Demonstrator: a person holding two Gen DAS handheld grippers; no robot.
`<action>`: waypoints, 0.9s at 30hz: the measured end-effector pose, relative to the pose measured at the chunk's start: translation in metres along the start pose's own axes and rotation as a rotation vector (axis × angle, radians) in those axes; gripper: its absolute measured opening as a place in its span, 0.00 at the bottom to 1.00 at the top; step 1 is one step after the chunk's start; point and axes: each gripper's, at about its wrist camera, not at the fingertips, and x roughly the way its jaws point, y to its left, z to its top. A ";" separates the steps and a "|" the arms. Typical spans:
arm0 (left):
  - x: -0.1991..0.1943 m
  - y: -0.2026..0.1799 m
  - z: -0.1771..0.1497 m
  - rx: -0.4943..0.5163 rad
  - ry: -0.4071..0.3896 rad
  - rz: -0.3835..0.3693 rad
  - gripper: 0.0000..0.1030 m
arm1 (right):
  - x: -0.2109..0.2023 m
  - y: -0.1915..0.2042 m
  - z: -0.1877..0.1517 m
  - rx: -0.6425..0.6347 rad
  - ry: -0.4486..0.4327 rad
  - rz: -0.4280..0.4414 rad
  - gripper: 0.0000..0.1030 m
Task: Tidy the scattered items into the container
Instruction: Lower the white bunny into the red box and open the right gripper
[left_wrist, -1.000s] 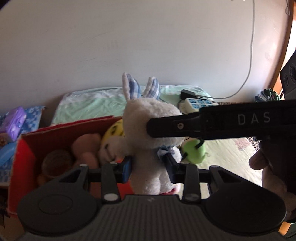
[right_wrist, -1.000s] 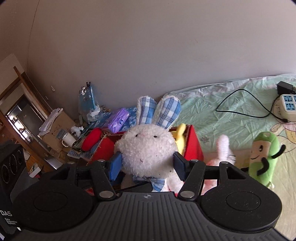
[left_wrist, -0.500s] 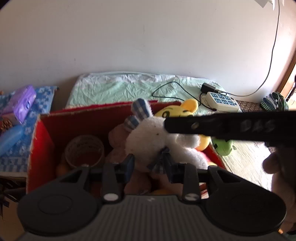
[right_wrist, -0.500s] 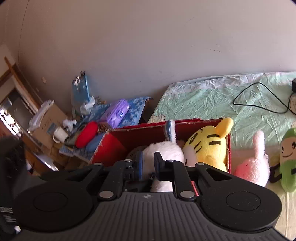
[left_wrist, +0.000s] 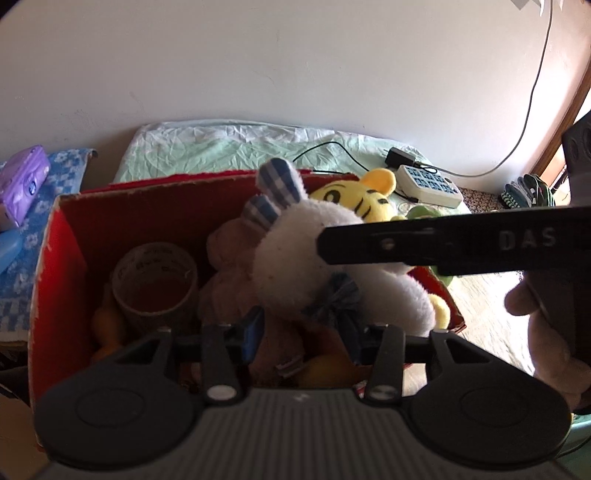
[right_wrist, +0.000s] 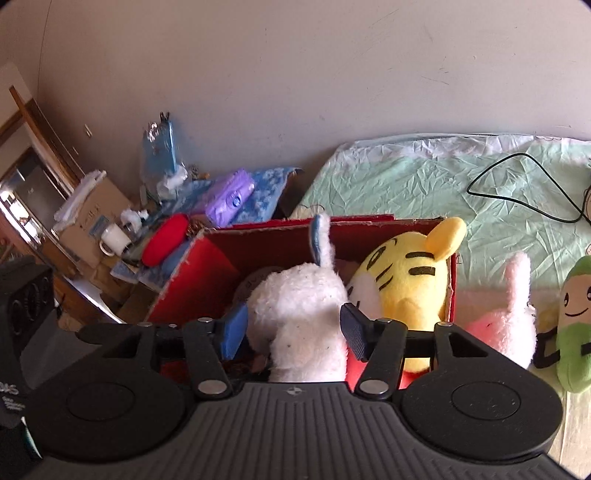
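White rabbit (left_wrist: 332, 266), blue-checked ears; red box (left_wrist: 55, 266); yellow tiger (right_wrist: 410, 280).

A bed with a wrinkled, pale green sheet (right_wrist: 424, 184) holds most of the things. A red cardboard box (right_wrist: 207, 266) full of soft toys stands on its near left part. Just right of the box lies a fluffy pink soft toy (right_wrist: 506, 317), and right of that a green soft toy with a smiling face (right_wrist: 576, 325). Far back on the sheet lie a thin black cable (right_wrist: 517, 184), a white power strip with blue sockets (left_wrist: 428, 182) and a small black plug block (left_wrist: 400, 157).
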 end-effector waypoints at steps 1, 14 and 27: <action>0.000 0.000 0.001 -0.001 -0.002 -0.004 0.39 | 0.003 0.000 0.001 0.003 0.013 -0.003 0.57; -0.054 -0.014 0.021 0.050 -0.128 0.004 0.30 | -0.038 0.015 0.004 0.057 -0.130 0.038 0.41; -0.024 0.054 0.024 0.067 0.022 0.226 0.30 | 0.056 0.007 -0.027 0.354 -0.202 0.165 0.40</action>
